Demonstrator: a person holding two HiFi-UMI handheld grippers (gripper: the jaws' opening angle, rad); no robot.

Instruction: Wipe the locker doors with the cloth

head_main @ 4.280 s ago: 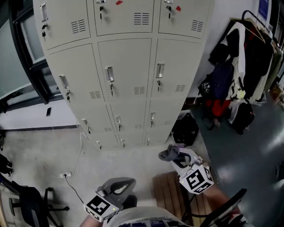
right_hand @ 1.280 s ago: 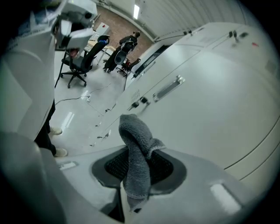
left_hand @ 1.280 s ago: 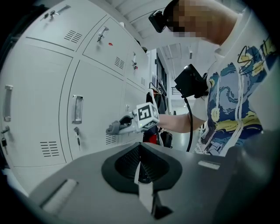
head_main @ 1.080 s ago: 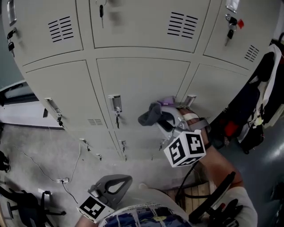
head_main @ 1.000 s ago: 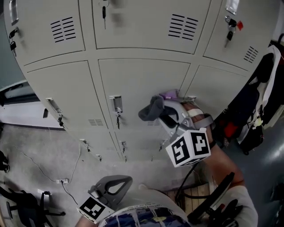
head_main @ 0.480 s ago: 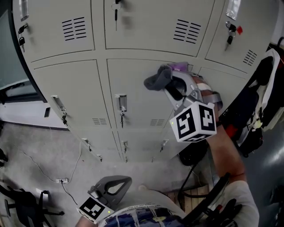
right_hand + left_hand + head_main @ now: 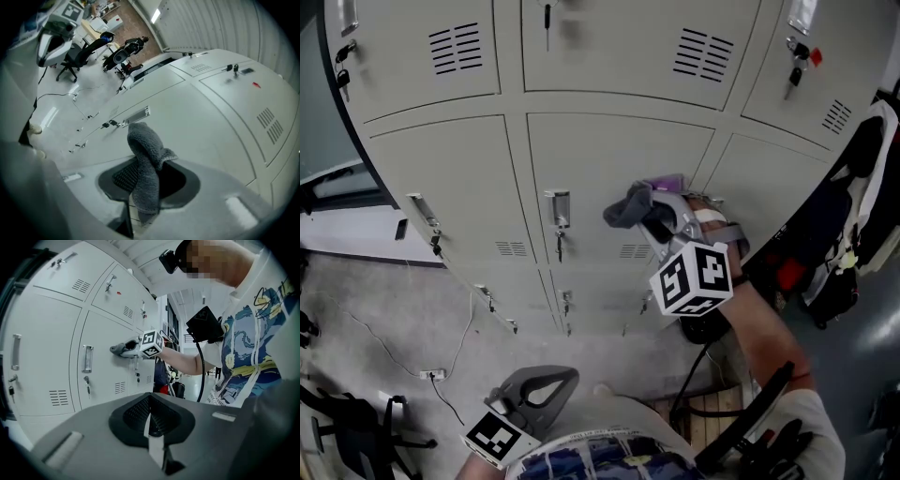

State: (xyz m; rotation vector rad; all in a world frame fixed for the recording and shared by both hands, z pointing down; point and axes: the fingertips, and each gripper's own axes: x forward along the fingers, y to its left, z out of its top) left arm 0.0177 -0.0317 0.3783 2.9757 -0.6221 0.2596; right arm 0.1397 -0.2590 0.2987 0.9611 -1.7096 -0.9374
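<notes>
Locker doors (image 7: 609, 159) faced you. R gripper (image 7: 661, 217) clamped cloth (image 7: 625, 206) at mid door; L gripper (image 7: 536, 394) sat closed, empty. Risk: loose cloth end could've snagged handle (image 7: 557, 208) and pulled free.

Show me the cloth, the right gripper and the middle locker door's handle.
cloth (image 7: 625, 205), head view, bunched grey fold.
right gripper (image 7: 146, 190), right gripper view, between its fingertips.
handle (image 7: 557, 208), head view, metal plate's middle.

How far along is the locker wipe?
Done: nothing provable, since no door shows wipe marks. In hand: the right gripper is shut on the grey cloth, at the centre door of the middle row. Left: the surrounding doors. The left gripper hangs low, shut and empty.
</notes>
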